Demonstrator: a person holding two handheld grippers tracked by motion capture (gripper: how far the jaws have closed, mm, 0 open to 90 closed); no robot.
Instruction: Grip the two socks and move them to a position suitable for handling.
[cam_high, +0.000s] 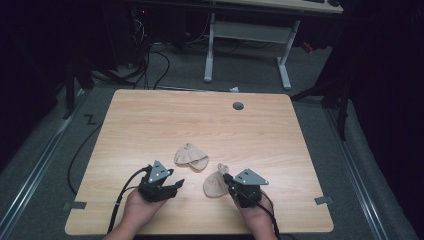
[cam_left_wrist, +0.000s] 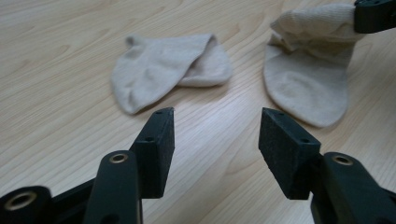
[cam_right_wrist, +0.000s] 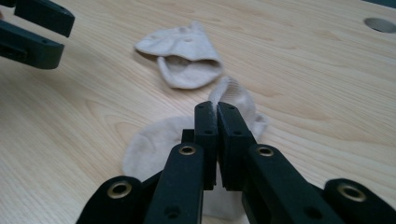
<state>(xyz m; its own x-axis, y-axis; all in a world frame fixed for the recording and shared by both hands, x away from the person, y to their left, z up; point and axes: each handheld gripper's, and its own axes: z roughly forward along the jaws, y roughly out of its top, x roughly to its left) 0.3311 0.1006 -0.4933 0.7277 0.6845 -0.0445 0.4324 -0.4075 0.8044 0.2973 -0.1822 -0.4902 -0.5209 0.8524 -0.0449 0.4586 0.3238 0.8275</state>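
Dark floor and tangled cables surround our pale wooden worktop (cam_high: 150, 120), and a white-legged desk (cam_high: 247, 35) stands well beyond its far edge. We take the round grey cable hole (cam_high: 238, 106) near that far edge as our landmark. Two beige socks lie nearer to us than the hole. The folded sock (cam_high: 191, 156) rests flat, toward us and a little left of the hole, with nothing on it. The second sock (cam_high: 215, 184) lies farther from the hole, just beside the first but apart from it. Our right tongs (cam_right_wrist: 217, 108) are clenched on the cuff of that second sock, lifting the cuff slightly while its toe end rests on the wood. Our left tongs (cam_left_wrist: 215, 128) are released, jaws spread wide over bare wood, pointing at both socks and touching neither. Between these tongs and the folded sock nothing stands in the way.
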